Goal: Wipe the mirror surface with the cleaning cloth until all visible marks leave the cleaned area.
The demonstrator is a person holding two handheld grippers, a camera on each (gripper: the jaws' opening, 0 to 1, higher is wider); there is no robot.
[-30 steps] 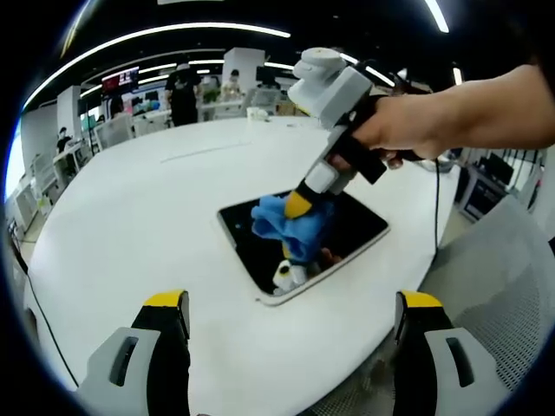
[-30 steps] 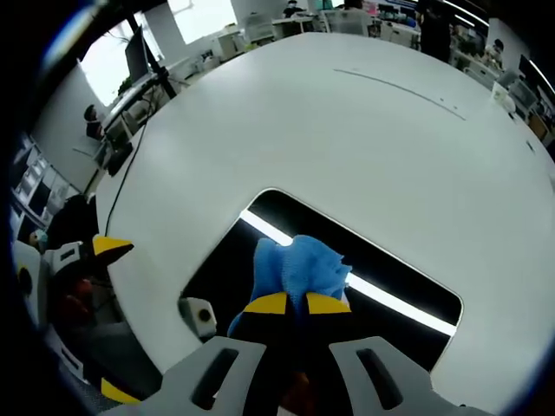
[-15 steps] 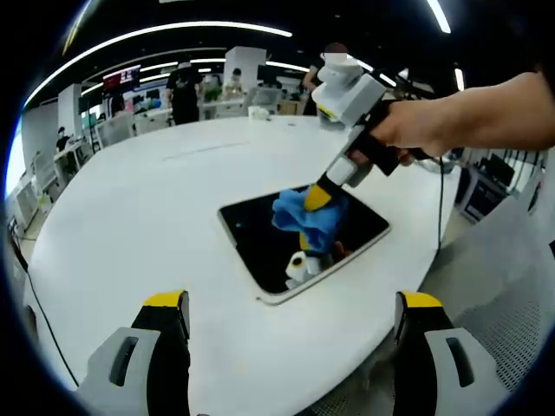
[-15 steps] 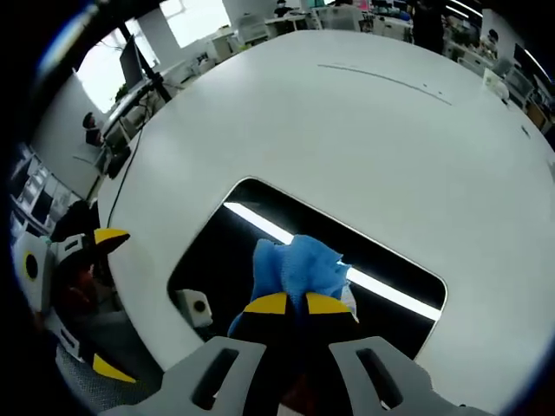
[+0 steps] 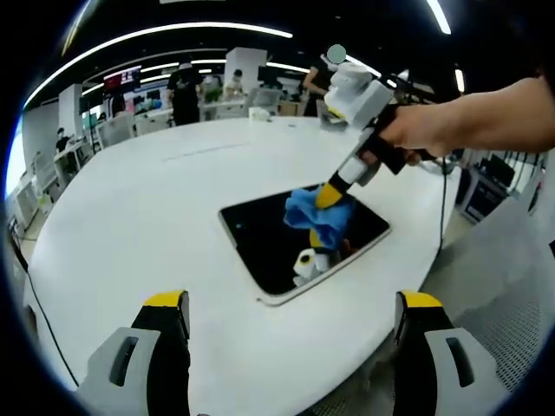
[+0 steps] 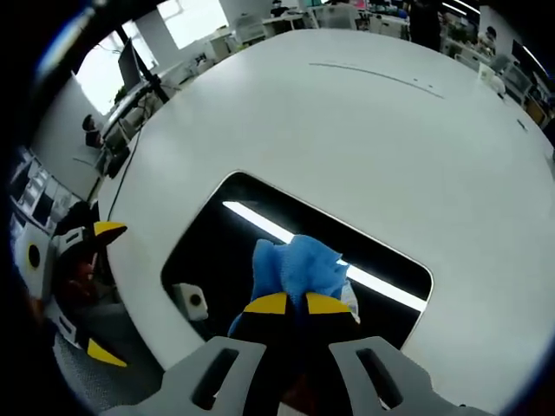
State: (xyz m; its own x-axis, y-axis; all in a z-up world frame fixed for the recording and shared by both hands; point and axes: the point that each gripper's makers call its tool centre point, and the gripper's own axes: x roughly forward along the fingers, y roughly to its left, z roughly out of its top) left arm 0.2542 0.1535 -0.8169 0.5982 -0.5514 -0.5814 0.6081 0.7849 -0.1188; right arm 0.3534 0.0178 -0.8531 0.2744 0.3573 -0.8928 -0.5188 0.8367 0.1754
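White table [image 5: 130, 217] carries the mirror [image 6: 208, 251], partly hidden by the blue cloth [image 6: 299, 269] clamped in the right gripper [image 6: 289, 303]; left gripper [image 5: 290, 303] spread wide.

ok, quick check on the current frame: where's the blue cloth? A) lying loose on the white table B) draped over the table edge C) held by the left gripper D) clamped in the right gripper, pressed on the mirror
D: the right gripper has its yellow-tipped jaws shut on the blue cloth, which sits on the dark mirror; the left gripper hangs open, apart from the mirror.
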